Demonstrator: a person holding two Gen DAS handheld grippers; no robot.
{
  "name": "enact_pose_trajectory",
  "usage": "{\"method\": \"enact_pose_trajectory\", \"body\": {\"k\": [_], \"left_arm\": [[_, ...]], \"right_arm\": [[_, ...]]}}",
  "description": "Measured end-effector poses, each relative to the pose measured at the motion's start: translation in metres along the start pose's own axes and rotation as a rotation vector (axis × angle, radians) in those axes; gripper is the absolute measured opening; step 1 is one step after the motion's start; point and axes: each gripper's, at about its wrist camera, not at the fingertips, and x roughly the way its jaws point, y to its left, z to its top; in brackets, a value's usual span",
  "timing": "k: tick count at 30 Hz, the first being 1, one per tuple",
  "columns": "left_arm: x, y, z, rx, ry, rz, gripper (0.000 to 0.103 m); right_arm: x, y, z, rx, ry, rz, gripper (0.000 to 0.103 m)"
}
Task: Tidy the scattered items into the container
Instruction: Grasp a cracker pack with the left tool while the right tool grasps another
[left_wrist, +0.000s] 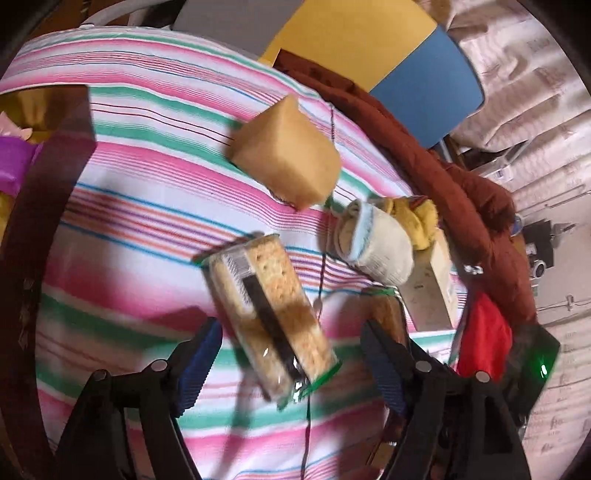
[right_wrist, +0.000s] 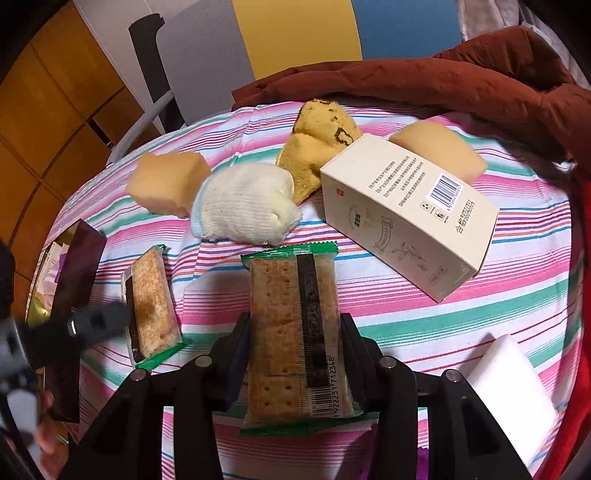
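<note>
left tool (left_wrist: 291, 354) hangs with its jaws apart around a clear-wrapped cracker pack (left_wrist: 267, 317) lying on the striped worktop cloth (left_wrist: 140, 206), so the step looks like a grasp about to start; closing on the crinkly, flat pack comes next. right tool (right_wrist: 295, 350) is clamped on a second cracker pack (right_wrist: 293, 339), ready to carry left to the dark container (right_wrist: 74, 280) at the worktop edge. foam blocks, a knitted sock (right_wrist: 247, 205) and a stiff card box (right_wrist: 406, 218) wait beyond.
</note>
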Motion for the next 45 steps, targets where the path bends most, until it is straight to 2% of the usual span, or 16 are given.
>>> {"method": "enact_pose_trajectory", "body": {"k": [3,6,9,10,14,19,21,26,31,45], "left_arm": [[0.015,-0.007,0.001,0.039,0.015,0.057,0.079],[0.020,-0.023,-0.001,0.135,-0.032,0.097,0.078],[0.023,-0.030,-0.010,0.237,-0.054,0.162,0.062],[0.022,-0.032,-0.014,0.278,-0.069,0.185,0.061],[0.021,-0.031,-0.019,0.381,-0.097,0.199,0.056],[0.005,-0.014,-0.033,0.385,-0.116,0.164,0.051],[0.013,-0.021,-0.030,0.381,-0.119,0.150,0.051],[0.004,-0.012,-0.044,0.402,-0.143,0.118,0.051],[-0.012,0.003,-0.061,0.408,-0.180,0.072,0.051],[-0.064,0.008,-0.081,0.464,-0.299,0.009,0.051]], "right_arm": [[0.000,0.001,0.000,0.001,0.000,0.001,0.046],[0.001,0.002,0.001,0.003,0.000,0.002,0.046],[0.003,0.002,0.002,0.001,0.005,-0.001,0.046],[0.003,0.002,0.002,-0.002,0.003,-0.002,0.046],[0.004,0.005,0.002,-0.007,0.003,-0.002,0.046],[0.002,0.004,0.001,-0.005,-0.001,0.008,0.046],[0.002,0.004,0.002,-0.001,-0.003,0.018,0.046],[0.000,0.005,0.000,-0.004,-0.012,0.030,0.046],[-0.003,0.009,-0.001,-0.016,-0.028,0.038,0.046],[-0.015,0.027,-0.004,-0.080,-0.093,0.083,0.046]]}}
